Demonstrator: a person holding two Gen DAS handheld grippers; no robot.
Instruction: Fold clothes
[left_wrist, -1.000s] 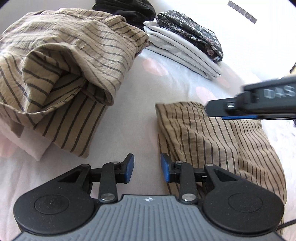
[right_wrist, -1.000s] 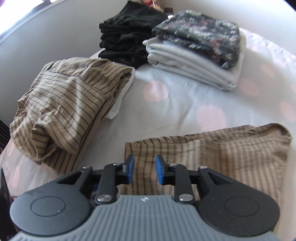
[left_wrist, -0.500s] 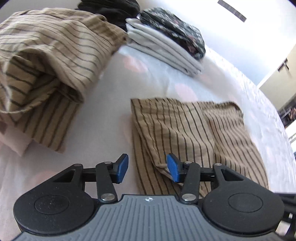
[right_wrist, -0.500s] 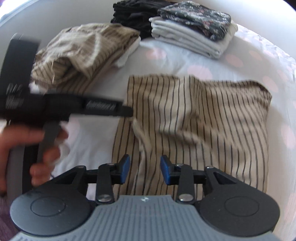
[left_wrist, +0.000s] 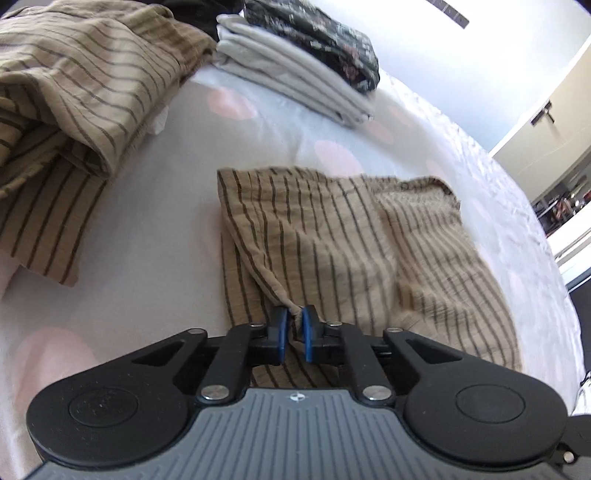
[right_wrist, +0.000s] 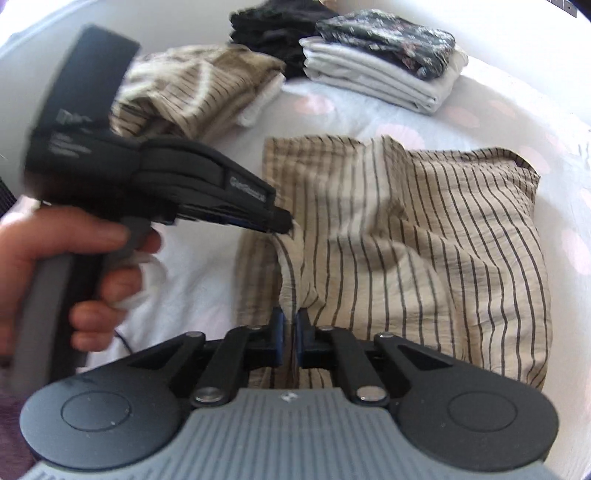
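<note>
Left gripper (left_wrist: 294, 326): jaws closing, blue pads pinching a gathered fold of the tan striped garment (left_wrist: 351, 240), which lies flat on the pink-dotted bedsheet (left_wrist: 147, 258) ahead of it. Crumpled tan striped garment (left_wrist: 81, 85) far left. Stack of folded clothes (left_wrist: 295, 70) beyond. Right gripper (right_wrist: 290, 330): jaws closing, nipping the same garment's near edge; person's hand (right_wrist: 74, 277) to its left
</note>
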